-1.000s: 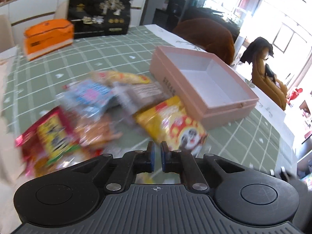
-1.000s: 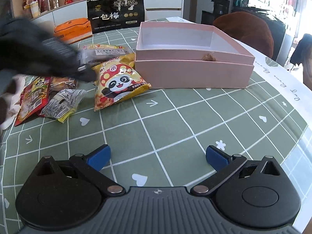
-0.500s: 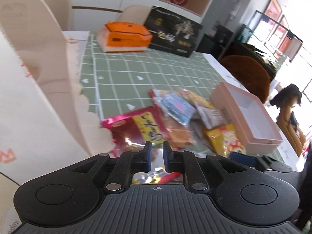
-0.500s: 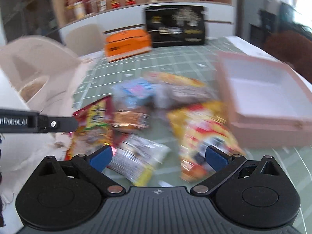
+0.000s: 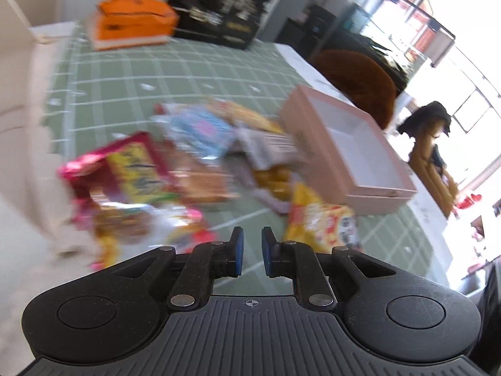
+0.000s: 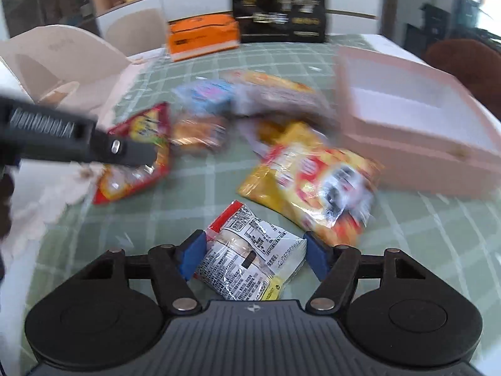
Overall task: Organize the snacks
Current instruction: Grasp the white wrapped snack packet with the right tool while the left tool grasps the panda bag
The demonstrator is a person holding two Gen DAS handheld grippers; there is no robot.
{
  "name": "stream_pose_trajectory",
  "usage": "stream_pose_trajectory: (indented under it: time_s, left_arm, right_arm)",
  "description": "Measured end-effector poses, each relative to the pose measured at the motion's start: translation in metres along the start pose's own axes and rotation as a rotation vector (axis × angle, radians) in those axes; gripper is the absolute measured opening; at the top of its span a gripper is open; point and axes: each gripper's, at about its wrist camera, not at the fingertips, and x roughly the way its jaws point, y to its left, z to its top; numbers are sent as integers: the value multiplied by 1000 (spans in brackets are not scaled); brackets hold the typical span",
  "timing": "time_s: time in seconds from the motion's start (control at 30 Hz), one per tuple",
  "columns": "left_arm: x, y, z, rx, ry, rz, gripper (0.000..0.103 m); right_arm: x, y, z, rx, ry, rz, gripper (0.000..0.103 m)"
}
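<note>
On the left, the left tongs are carried nearly pressed together with nothing between them, above the table near the snack pile. In the middle, the right tongs are closing around the white packet, which lies flat on the table. A crinkly wrapper may be squeezed out sideways. To the right, the pink box waits open; the yellow bag could be clipped on the way.
</note>
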Motion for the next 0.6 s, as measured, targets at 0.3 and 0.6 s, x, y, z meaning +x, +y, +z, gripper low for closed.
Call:
stream_pose_trajectory:
  time_s: [0.3,0.6]
  left_arm:
    - [87,-64,33,199,9,-28,17]
    - [70,-52,-14,232,200,-162,18]
  right_arm:
    - [-33,-66,-29,151,-8,-216,73]
    - [-38,-92,-50,265,3,-254,97]
